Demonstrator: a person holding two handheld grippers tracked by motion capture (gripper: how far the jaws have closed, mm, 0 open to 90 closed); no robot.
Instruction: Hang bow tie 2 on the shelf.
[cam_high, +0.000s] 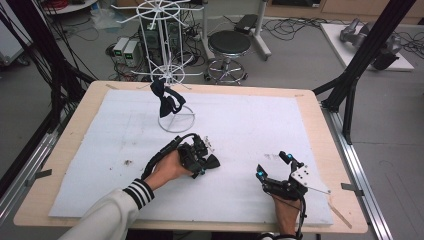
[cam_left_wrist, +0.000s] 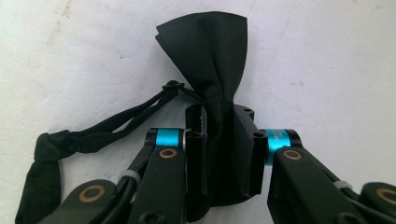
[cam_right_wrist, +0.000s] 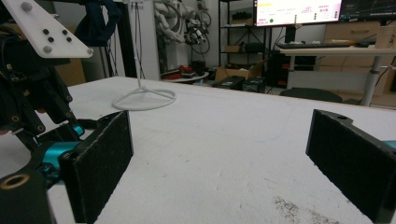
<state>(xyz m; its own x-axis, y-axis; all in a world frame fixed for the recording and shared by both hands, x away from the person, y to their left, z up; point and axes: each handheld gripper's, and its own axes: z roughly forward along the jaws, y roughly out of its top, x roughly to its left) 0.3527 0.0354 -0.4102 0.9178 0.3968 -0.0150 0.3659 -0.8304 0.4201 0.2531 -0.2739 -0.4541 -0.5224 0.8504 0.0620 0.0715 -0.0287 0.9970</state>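
Left gripper (cam_high: 202, 161) lay low on the white table cover (cam_high: 260, 125), near the middle of the table, with its jaws clamped on the centre band of a black bow tie (cam_left_wrist: 210, 70). The jaws met the cloth at its narrowest, pinched part, probably because the knot gave the firmest hold and left the wing free. In the high view the same bow tie (cam_high: 212, 161) showed as a dark wing poking out to the right of the gripper, resting on the cover.

The bow tie was matte black fabric, gathered into soft folds that fanned out from the knot. A thin black strap (cam_left_wrist: 112, 128) ran off to the left and ended in a bunched loop lying flat on the cover.

Right gripper (cam_high: 272, 166) rested to the right, well apart from the bow tie, its jaws spread wide with nothing between them; it appeared to be waiting.

A white wire stand (cam_high: 170, 65) stood at the far side of the cover, with a second bow tie (cam_high: 166, 101) hanging from it. That suggested the stand was the intended place for hanging the gripped tie.
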